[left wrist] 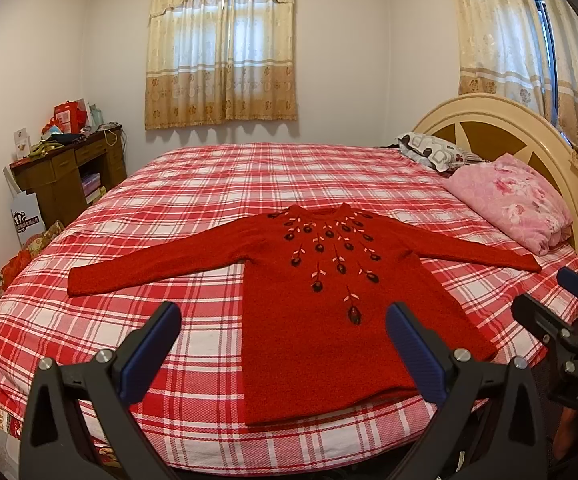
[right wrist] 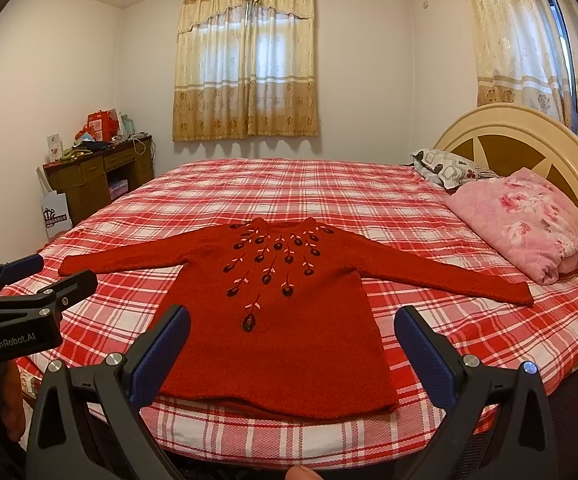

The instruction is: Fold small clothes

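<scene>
Folding has not begun, I judge: left gripper [left wrist: 283,354] and right gripper [right wrist: 291,356] hover with jaws spread, gripping nothing, just off the bed's [left wrist: 209,312] near edge. The red sweater [left wrist: 321,320] lies flat, hem at that edge, collar pointing toward the far edge, sleeves spread sideways. Next, a sleeve wants pinching and folding inward.

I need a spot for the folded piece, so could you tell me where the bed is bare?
Bare checked bedsheet lies between the red embroidered knit sweater and the far edge, and beside its hem. The headboard side is crowded by a pink floral quilt and patterned pillow.
</scene>
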`<move>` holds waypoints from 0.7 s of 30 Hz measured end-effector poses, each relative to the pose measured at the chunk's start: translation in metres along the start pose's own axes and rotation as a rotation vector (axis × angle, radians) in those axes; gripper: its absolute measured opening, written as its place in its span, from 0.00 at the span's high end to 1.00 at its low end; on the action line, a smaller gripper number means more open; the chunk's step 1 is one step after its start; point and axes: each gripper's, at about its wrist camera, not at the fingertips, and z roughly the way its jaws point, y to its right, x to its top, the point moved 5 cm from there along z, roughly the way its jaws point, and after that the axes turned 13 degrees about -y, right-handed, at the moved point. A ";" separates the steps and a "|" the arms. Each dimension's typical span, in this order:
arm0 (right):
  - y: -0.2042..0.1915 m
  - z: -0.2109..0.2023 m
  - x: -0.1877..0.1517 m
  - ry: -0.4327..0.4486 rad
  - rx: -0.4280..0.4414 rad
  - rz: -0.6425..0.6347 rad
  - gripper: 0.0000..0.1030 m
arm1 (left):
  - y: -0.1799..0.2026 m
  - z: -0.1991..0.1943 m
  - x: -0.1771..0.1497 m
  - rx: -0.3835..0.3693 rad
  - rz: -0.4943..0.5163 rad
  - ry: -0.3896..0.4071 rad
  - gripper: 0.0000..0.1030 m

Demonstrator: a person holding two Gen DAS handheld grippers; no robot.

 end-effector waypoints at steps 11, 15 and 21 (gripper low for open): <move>0.017 0.038 -0.005 -0.062 -0.010 0.006 0.01 | -0.007 0.031 0.000 0.024 -0.001 -0.050 0.00; 0.034 0.061 -0.004 -0.090 -0.018 0.023 0.01 | -0.011 0.054 0.001 0.001 0.005 -0.089 0.00; 0.077 0.099 0.002 -0.130 -0.047 0.063 0.01 | -0.006 0.092 0.005 0.039 0.040 -0.134 0.00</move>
